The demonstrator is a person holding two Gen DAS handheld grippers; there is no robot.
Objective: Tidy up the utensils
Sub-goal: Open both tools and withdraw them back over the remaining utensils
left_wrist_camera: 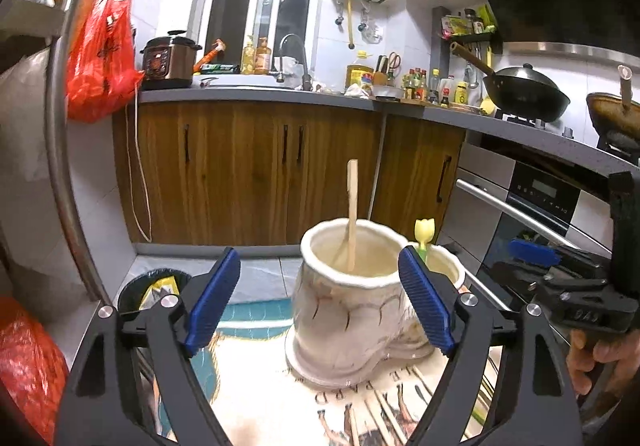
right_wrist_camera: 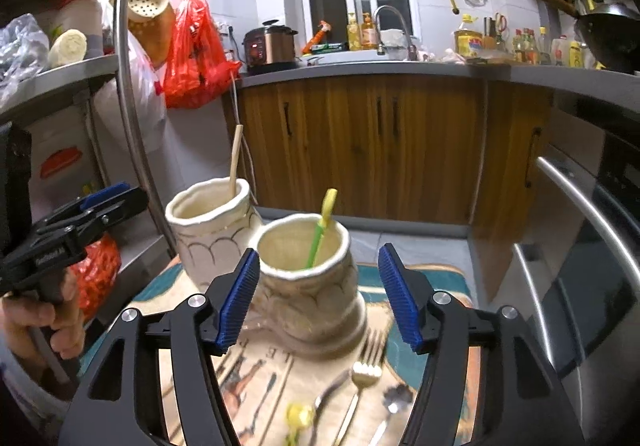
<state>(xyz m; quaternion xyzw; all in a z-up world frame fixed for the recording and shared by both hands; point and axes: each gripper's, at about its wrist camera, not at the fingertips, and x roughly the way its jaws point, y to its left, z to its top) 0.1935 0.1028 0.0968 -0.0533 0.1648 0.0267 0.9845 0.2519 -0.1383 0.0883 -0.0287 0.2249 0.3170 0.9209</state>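
In the right wrist view, the metal forks and spoons (right_wrist_camera: 362,386) lying on the printed cloth mat (right_wrist_camera: 448,278) near its front edge are blurred, their handles cut off by the bottom edge. The cream ceramic two-mouthed holder (left_wrist_camera: 352,318) hides the lower ends of the wooden stick (left_wrist_camera: 352,213) and the green-stemmed yellow-tipped utensil (right_wrist_camera: 320,234).

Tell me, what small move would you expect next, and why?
Probably the right gripper dips toward the gold fork on the cloth. Both grippers are open and empty, each holder already has one utensil standing in it, and the fork lies loose just below the right one.
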